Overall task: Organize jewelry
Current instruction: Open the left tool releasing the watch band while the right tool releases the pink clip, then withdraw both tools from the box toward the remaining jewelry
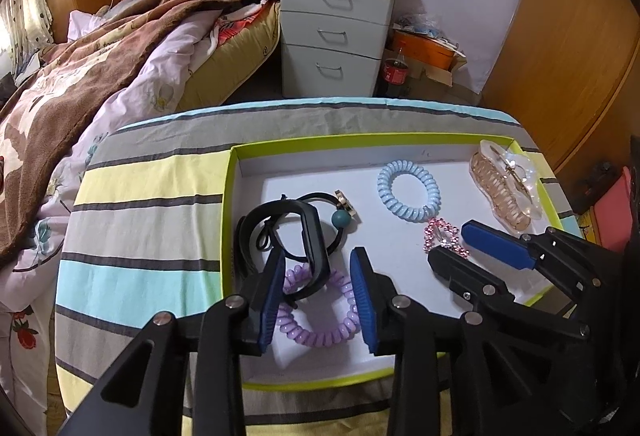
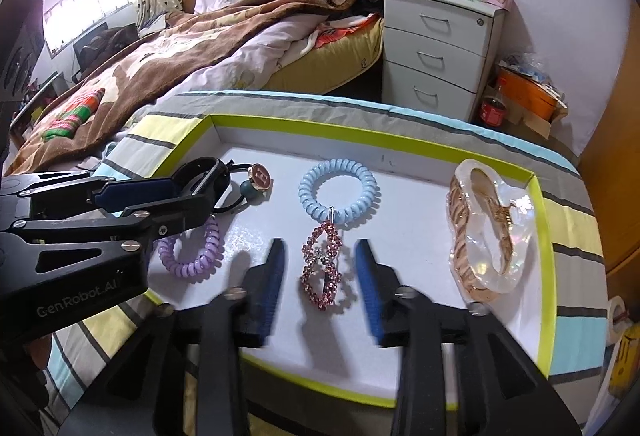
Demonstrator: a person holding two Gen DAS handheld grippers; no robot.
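A white tray with a lime rim (image 1: 360, 140) (image 2: 360, 134) lies on a striped cloth. My left gripper (image 1: 319, 256) (image 2: 192, 196) is open above a purple coil hair tie (image 1: 320, 336) (image 2: 188, 256) and a black band (image 1: 310, 232) (image 2: 200, 172); neither pad presses on them. Beside the band lies a black hair tie with a teal bead and round gold charm (image 1: 340, 218) (image 2: 260, 174). My right gripper (image 2: 319, 248) (image 1: 450, 241) is open, astride a pink rhinestone clip (image 2: 324, 268) (image 1: 440, 232) without touching it. A blue coil tie (image 1: 409, 192) (image 2: 338, 192) and a pearly claw clip (image 1: 504, 188) (image 2: 488, 232) lie farther back.
The striped cloth (image 1: 140, 220) covers the work surface, which ends just beyond the tray. A bed with a brown blanket (image 1: 120, 56) runs along the left. A white drawer cabinet (image 1: 336, 32) and a cola bottle (image 1: 396, 70) stand behind, with wooden wardrobes on the right.
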